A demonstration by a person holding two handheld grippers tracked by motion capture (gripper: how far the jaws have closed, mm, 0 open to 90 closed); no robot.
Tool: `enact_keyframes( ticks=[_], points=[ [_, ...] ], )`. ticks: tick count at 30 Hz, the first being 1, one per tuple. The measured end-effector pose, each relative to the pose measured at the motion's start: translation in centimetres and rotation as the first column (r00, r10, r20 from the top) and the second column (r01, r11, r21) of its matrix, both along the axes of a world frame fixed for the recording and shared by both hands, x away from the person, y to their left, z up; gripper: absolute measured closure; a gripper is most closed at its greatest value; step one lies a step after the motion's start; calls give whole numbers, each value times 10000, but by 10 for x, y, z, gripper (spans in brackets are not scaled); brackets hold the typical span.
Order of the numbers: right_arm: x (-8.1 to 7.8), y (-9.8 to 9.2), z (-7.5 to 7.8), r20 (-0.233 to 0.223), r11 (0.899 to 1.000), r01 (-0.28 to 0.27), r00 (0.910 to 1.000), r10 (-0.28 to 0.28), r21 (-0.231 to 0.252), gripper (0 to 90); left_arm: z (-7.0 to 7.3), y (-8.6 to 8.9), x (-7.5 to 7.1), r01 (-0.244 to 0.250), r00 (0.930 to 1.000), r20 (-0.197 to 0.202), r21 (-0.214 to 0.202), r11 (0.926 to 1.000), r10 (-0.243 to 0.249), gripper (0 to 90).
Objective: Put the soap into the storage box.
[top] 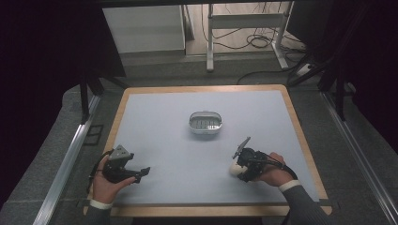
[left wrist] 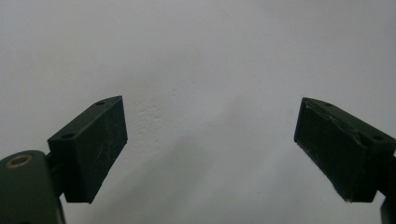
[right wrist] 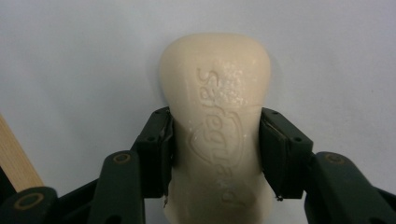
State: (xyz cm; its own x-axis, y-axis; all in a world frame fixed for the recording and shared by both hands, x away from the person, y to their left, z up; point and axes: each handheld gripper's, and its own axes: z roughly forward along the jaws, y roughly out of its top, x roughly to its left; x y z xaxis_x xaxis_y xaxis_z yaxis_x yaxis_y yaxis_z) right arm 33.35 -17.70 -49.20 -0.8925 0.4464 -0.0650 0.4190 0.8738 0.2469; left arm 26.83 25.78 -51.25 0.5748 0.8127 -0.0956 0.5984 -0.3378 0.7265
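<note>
Your left gripper [left wrist: 210, 149] looks down on the pale grey table surface [left wrist: 210, 56], its jaws spread wide apart with nothing between them. One black pad [left wrist: 93, 149] rises at about 8 o'clock, the other at 4 o'clock. A soft shadow lies on the surface toward 6 o'clock.

I see a cream bar of soap [right wrist: 217, 126] with raised letters on its face, clamped at its sides between the jaws of my right gripper [right wrist: 215, 154], near the front right of the table. A small white soap dish [top: 205, 122] sits near the table's middle, well apart.
</note>
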Motion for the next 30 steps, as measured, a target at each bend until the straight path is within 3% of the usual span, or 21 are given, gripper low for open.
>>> enact_keyframes(
  ticks=[4,7,14,30],
  points=[
    [0,3,0,31,9996,-192,9998,193,-230,493,0,0,0,-14,10000,-6,26,10000,14,100],
    [1,3,0,-142,9996,0,9999,-4,-291,496,0,0,0,-15,10000,-1,21,10000,15,100],
    [5,-2,3,-166,9994,349,9992,-350,-72,498,1,1,-1,-39,10000,23,-20,10000,39,100],
    [13,-5,32,358,9989,267,9990,-281,392,497,-1,0,0,-11,10000,-31,25,10000,11,100]
  ],
)
